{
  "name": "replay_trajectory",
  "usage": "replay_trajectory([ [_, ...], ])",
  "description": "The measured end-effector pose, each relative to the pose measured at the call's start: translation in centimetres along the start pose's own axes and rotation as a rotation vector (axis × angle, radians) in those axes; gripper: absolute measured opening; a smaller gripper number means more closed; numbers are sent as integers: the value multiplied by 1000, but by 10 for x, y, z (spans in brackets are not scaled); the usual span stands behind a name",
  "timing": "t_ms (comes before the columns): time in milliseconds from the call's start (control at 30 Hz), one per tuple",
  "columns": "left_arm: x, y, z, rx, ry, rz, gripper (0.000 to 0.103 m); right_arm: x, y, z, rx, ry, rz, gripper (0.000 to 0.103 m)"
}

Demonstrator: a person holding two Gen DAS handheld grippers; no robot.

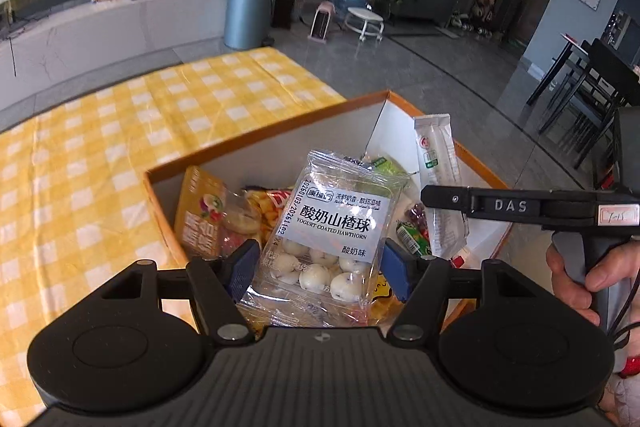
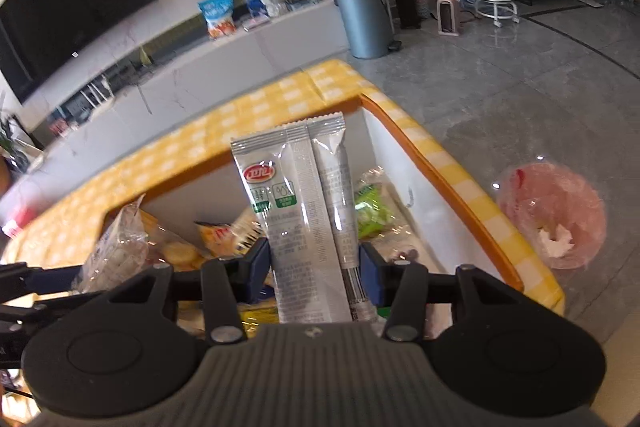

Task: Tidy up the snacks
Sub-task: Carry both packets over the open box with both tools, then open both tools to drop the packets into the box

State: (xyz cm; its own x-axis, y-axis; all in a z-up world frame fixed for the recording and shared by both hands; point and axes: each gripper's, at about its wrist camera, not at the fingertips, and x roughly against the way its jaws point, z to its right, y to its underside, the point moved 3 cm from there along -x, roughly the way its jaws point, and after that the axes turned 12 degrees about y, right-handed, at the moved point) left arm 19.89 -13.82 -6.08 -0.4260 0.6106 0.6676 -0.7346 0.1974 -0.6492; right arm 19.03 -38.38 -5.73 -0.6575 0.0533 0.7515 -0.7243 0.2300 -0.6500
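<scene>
Snack packets (image 1: 332,227) pinched upright, both grippers (image 1: 318,267)

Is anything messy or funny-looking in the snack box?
A little. The snacks in the orange-rimmed box lie jumbled, leaning every way. Nothing looks spilled or torn. The left gripper holds the hawthorn ball bag, and the right gripper holds a long white packet.
</scene>
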Motion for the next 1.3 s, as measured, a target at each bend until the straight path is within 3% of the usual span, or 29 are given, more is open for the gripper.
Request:
replay_trajectory([
  [300,-35,-3,9,-21,-21,-80,75,-31,3,-8,88,11,-115,48],
  [500,-55,1,12,-112,-64,-152,75,-44,2,-8,109,49,-161,51],
  [600,-62,3,17,-195,-80,-199,75,-42,1,-7,92,27,-147,59],
  [767,-73,6,29,-393,-104,-271,76,-37,0,-6,74,32,-115,62],
  [867,-76,9,34,-451,-51,-296,76,-35,1,-7,73,32,-98,65],
  [1100,-84,13,33,-423,-4,-308,77,-28,-4,-1,35,42,-70,66],
  [1133,-84,12,33,-419,-3,-306,82,-27,-5,0,38,43,-69,66],
  [1300,-79,12,34,-427,-22,-308,83,-22,-3,-1,49,46,-59,67],
])
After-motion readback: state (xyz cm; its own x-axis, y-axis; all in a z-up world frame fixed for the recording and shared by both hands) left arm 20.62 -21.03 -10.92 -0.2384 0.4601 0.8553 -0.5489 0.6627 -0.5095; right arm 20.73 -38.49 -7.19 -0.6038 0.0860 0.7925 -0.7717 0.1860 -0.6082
